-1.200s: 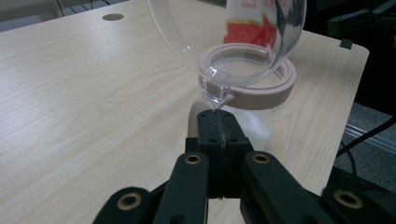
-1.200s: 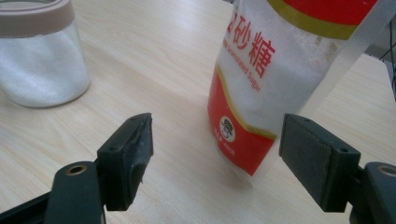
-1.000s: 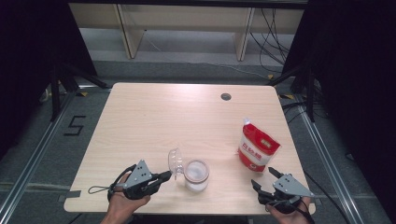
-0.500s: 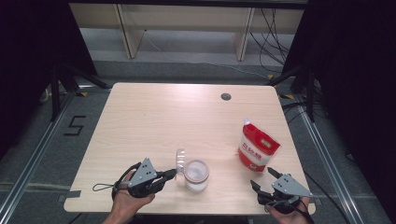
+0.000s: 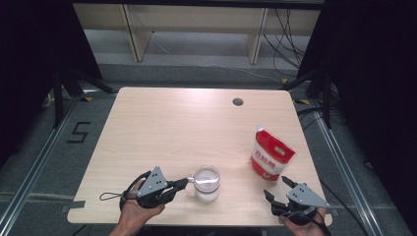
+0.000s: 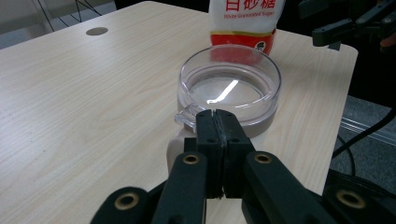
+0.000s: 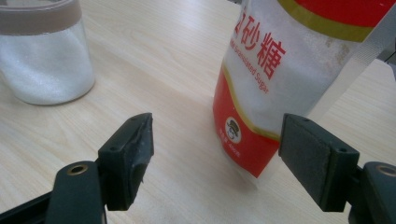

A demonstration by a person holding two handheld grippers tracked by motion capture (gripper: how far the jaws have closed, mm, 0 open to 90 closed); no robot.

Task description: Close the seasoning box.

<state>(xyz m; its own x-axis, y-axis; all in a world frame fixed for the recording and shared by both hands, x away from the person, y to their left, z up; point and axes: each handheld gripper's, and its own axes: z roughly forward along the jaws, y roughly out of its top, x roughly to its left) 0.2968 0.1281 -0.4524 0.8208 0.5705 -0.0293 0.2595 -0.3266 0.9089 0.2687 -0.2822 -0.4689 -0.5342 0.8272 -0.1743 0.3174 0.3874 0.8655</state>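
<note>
While the right gripper (image 5: 281, 191) waits near the table's (image 5: 162, 123) front right corner with its jaws spread wide and empty, aimed at the bag of granulated sugar (image 7: 299, 79) just beyond it, the left gripper (image 6: 218, 122) has closed the gap it showed a second ago. Its jaws now press together at the rim tab of the clear plastic container (image 6: 231, 88), which holds white sugar and stands near the front edge, left of the bag. Whether the tab is actually pinched is hard to tell. Judging by this, the container is being steadied so that the bag can be taken up.
</note>
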